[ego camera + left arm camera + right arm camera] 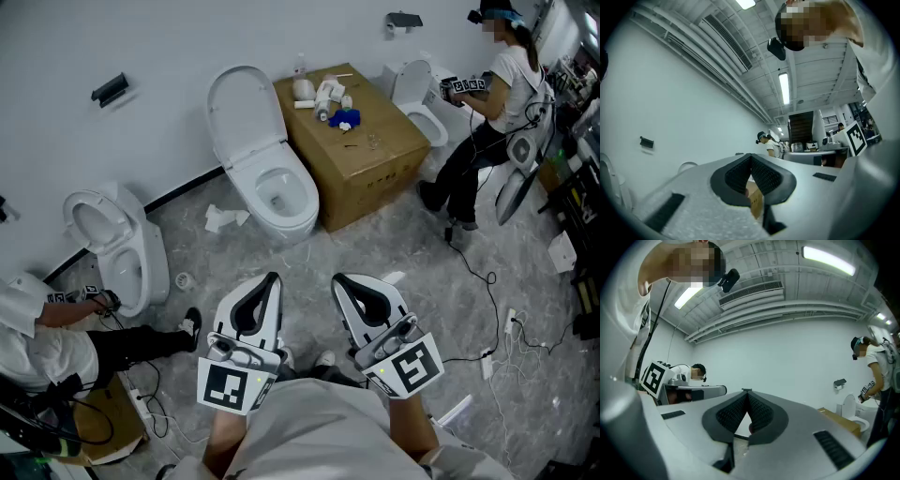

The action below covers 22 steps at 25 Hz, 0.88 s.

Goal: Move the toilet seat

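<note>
The left gripper (pixel 272 277) and right gripper (pixel 337 278) are held side by side, each with its jaws pressed together on nothing. Well ahead of them, the toilet seat (pixel 246 180) lies on the middle toilet's bowl, lid (pixel 242 108) upright, beside a cardboard box (pixel 361 155).

The head view looked steeply down from above, with the toilet (pixel 267 159) well off at twelve o'clock. Both gripper views looked roughly level past their own fingers (pixel 736 176), sharing the white wall (pixel 787 357).
</note>
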Each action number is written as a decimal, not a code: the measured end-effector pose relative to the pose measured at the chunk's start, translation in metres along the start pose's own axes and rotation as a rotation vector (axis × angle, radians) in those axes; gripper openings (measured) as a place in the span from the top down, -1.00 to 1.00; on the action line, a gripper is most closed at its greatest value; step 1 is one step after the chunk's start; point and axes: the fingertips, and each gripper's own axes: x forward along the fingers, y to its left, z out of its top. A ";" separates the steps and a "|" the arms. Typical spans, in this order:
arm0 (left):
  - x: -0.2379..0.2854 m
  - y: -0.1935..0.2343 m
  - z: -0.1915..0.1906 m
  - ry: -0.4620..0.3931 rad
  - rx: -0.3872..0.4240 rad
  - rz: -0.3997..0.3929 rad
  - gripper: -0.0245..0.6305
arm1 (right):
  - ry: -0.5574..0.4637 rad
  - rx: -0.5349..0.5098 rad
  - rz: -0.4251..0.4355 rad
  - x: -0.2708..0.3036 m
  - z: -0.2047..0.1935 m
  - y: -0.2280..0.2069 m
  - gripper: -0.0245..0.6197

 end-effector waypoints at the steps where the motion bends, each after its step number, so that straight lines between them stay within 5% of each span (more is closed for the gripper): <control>1: 0.000 -0.003 -0.002 0.007 -0.006 -0.001 0.90 | -0.001 0.001 0.000 -0.002 0.000 0.000 0.89; 22: 0.000 -0.043 -0.010 0.031 0.028 0.033 0.90 | -0.014 -0.020 0.024 -0.027 -0.002 -0.012 0.88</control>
